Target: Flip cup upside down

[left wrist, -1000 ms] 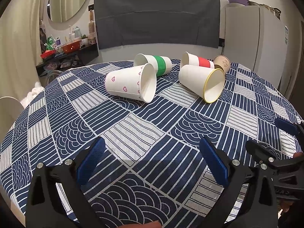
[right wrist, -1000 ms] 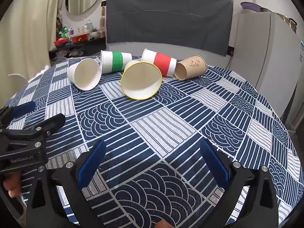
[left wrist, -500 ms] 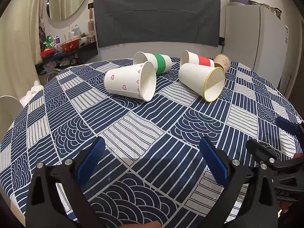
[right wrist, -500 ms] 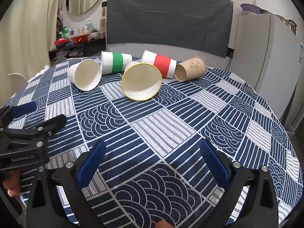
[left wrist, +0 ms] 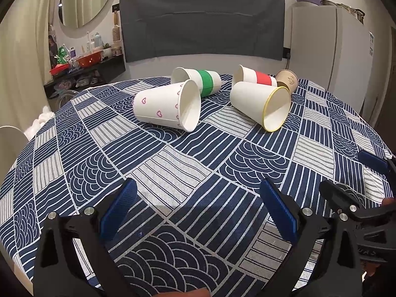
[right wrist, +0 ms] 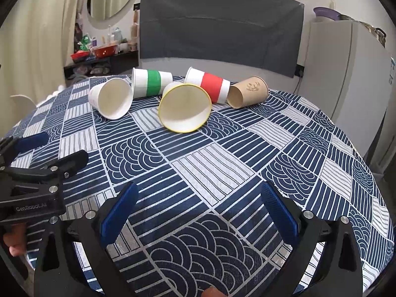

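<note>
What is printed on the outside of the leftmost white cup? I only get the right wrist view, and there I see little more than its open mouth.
Observer: The left wrist view shows the side of that leftmost cup. It lies on its side, and small pink hearts are scattered over its white wall.
Operator: And the one with the yellow rim? Anything on it?
Observer: No. From the left, the yellow-rimmed cup has a plain white wall with no print. It also lies on its side.
</note>
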`<action>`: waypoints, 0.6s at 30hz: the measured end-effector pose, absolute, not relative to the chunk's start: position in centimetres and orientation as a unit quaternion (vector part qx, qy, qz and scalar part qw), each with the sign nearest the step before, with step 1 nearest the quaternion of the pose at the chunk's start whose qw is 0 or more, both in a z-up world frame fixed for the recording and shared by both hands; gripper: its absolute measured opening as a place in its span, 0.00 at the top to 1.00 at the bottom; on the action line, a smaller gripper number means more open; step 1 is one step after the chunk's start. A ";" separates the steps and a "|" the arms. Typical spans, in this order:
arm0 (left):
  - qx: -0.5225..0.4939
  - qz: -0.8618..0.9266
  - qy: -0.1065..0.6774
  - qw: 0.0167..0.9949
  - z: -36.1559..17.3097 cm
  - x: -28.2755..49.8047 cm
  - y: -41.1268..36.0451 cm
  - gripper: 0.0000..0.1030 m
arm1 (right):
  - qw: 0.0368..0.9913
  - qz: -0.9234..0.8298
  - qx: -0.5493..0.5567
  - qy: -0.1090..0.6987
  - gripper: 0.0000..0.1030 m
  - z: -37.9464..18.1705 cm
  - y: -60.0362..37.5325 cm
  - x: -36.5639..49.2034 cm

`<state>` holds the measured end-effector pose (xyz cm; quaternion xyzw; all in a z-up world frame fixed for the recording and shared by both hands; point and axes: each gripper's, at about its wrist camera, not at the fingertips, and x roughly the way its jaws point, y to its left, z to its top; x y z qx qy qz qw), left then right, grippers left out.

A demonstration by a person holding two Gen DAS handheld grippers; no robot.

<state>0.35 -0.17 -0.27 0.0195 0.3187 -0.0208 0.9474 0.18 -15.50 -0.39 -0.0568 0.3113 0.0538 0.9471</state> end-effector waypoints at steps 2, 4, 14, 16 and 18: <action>0.020 -0.018 0.319 0.947 -0.3 0.4 -0.2 0.06 | 0.947 0.054 -0.056 0.310 0.08 -0.4 -15.5 0.2; 0.020 -0.016 0.318 0.948 -0.3 0.4 -0.2 0.06 | 0.948 0.054 -0.055 0.308 0.08 -0.3 -15.6 0.1; 0.028 -0.012 0.316 0.948 -0.2 0.3 -0.4 0.06 | 0.954 0.051 -0.064 0.289 0.08 -0.1 -15.3 -0.5; 0.024 -0.013 0.318 0.948 -0.3 0.4 -0.3 0.06 | 0.955 0.050 -0.064 0.284 0.08 0.0 -15.4 -0.7; 0.021 -0.011 0.316 0.948 -0.2 0.4 -0.1 0.06 | 0.956 0.050 -0.061 0.281 0.08 0.1 -15.4 -0.8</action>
